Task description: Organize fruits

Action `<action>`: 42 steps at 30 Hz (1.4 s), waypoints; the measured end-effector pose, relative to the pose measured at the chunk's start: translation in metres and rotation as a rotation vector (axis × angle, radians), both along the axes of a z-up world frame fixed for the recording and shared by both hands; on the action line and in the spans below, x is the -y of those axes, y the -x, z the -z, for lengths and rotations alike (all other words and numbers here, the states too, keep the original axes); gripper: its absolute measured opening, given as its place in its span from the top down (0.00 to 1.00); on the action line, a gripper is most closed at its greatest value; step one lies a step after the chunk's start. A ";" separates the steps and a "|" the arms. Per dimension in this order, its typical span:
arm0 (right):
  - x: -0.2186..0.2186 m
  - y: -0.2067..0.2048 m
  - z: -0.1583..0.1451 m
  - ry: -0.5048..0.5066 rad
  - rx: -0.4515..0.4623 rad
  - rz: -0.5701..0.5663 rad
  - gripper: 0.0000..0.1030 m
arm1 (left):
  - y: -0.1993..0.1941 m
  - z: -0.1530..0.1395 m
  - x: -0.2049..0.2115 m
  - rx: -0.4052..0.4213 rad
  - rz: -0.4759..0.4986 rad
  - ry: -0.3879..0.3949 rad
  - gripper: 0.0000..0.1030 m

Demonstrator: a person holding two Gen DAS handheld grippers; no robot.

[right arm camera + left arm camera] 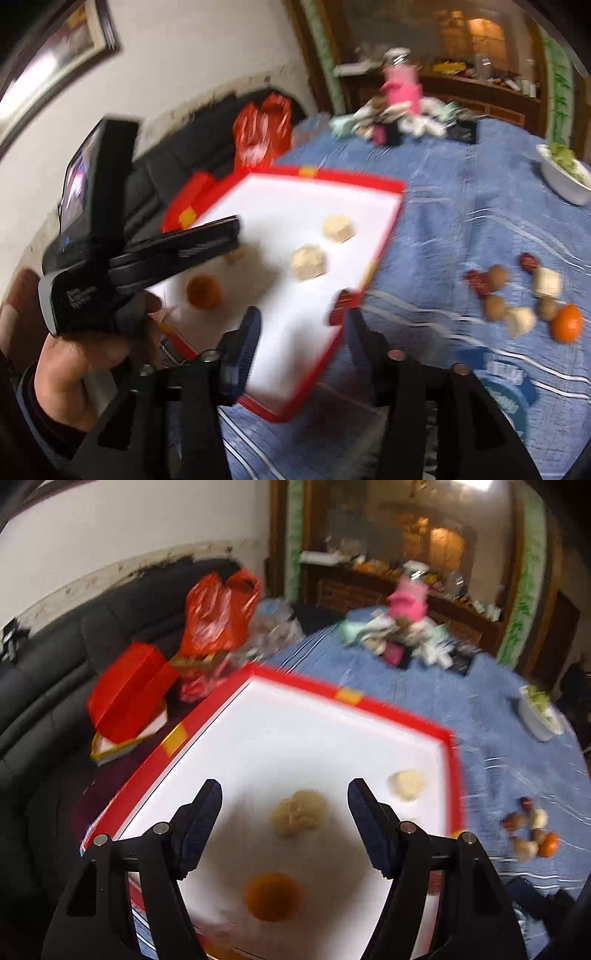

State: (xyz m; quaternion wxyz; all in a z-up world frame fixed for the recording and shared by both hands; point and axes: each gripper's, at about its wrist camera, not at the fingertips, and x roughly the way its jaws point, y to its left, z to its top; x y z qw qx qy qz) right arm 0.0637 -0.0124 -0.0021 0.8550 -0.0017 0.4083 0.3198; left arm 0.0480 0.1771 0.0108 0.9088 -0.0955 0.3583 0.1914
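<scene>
A red-rimmed white box (369, 705) (354, 181) lies on the blue tablecloth. In it lie an orange (271, 895) (203, 291) and two pale lumpy fruits (299, 812) (406, 784) (308, 262) (338, 229). My left gripper (284, 794) is open above the box, over the nearer pale fruit. It also shows in the right wrist view (236, 240). My right gripper (303, 321) is open at the box's near right edge, with a dark red fruit (340, 306) close by its right finger. A loose fruit pile (524, 295) (528, 830) lies right of the box.
A white bowl of green items (565, 173) (543, 712) sits at the table's far right. Clutter with a pink item (400, 92) (406, 602) stands at the back. Red bags and a red box (218, 613) (129, 690) rest on the black sofa (55, 664) on the left.
</scene>
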 end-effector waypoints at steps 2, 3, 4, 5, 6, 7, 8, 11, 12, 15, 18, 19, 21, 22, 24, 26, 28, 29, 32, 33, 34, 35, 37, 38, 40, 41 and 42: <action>0.028 -0.002 -0.007 -0.008 0.035 0.051 0.39 | 0.003 -0.011 0.021 0.041 0.056 -0.005 0.29; 0.049 -0.002 -0.010 -0.007 0.062 0.087 0.38 | 0.005 -0.014 0.031 0.053 0.080 -0.002 0.29; 0.065 -0.003 -0.012 -0.003 0.078 0.111 0.36 | 0.007 -0.017 0.042 0.067 0.106 0.004 0.28; 0.080 -0.003 -0.013 0.006 0.091 0.135 0.34 | 0.008 -0.017 0.056 0.076 0.139 0.015 0.28; 0.098 -0.003 -0.013 0.020 0.104 0.166 0.34 | 0.009 -0.016 0.068 0.075 0.174 0.024 0.28; 0.115 -0.003 -0.012 0.036 0.112 0.200 0.33 | 0.010 -0.014 0.082 0.067 0.217 0.032 0.28; 0.128 -0.004 -0.010 0.053 0.110 0.229 0.33 | 0.010 -0.011 0.096 0.060 0.254 0.034 0.28; 0.168 -0.005 -0.001 0.086 0.093 0.315 0.33 | 0.010 -0.002 0.133 0.040 0.360 0.032 0.29; 0.178 -0.007 0.001 0.093 0.084 0.334 0.33 | 0.008 0.002 0.145 0.022 0.386 0.025 0.29; 0.192 -0.013 0.004 0.103 0.066 0.346 0.33 | 0.004 0.008 0.165 0.003 0.437 0.021 0.29; 0.196 -0.021 0.006 0.115 0.060 0.321 0.33 | 0.001 0.013 0.174 -0.013 0.450 0.022 0.29; 0.196 -0.025 0.007 0.122 0.059 0.311 0.33 | 0.000 0.015 0.175 -0.024 0.455 0.024 0.29; 0.188 -0.034 0.009 0.123 0.054 0.284 0.34 | 0.000 0.019 0.176 -0.038 0.460 0.025 0.29; 0.186 -0.041 0.013 0.129 0.045 0.270 0.35 | 0.000 0.020 0.177 -0.044 0.460 0.024 0.29; 0.182 -0.051 0.020 0.149 0.025 0.272 0.39 | 0.000 0.022 0.178 -0.047 0.463 0.026 0.29; 0.178 -0.057 0.025 0.157 0.014 0.260 0.43 | -0.002 0.024 0.177 -0.054 0.467 0.027 0.29; 0.177 -0.060 0.026 0.160 0.017 0.261 0.43 | -0.003 0.027 0.176 -0.064 0.465 0.032 0.29; 0.176 -0.061 0.026 0.160 0.019 0.260 0.43 | -0.004 0.028 0.176 -0.065 0.464 0.038 0.29; 0.171 -0.066 0.027 0.175 0.024 0.255 0.43 | -0.005 0.030 0.178 -0.070 0.469 0.041 0.29; 0.170 -0.069 0.028 0.177 0.021 0.252 0.43 | -0.006 0.031 0.178 -0.070 0.470 0.041 0.29; 0.168 -0.071 0.029 0.182 0.019 0.249 0.43 | -0.006 0.031 0.178 -0.071 0.470 0.039 0.29; 0.166 -0.073 0.031 0.187 0.017 0.246 0.44 | -0.006 0.032 0.179 -0.072 0.472 0.038 0.29; 0.163 -0.076 0.035 0.198 0.012 0.238 0.54 | -0.007 0.032 0.178 -0.073 0.469 0.035 0.29; 0.163 -0.076 0.036 0.196 0.013 0.236 0.60 | -0.007 0.032 0.178 -0.075 0.466 0.035 0.29; 0.162 -0.075 0.035 0.190 0.016 0.233 0.65 | -0.008 0.032 0.178 -0.074 0.463 0.041 0.29; 0.161 -0.074 0.035 0.208 0.023 0.240 0.65 | -0.008 0.032 0.178 -0.074 0.461 0.042 0.29; 0.162 -0.072 0.034 0.216 0.026 0.247 0.65 | -0.008 0.032 0.179 -0.074 0.462 0.045 0.29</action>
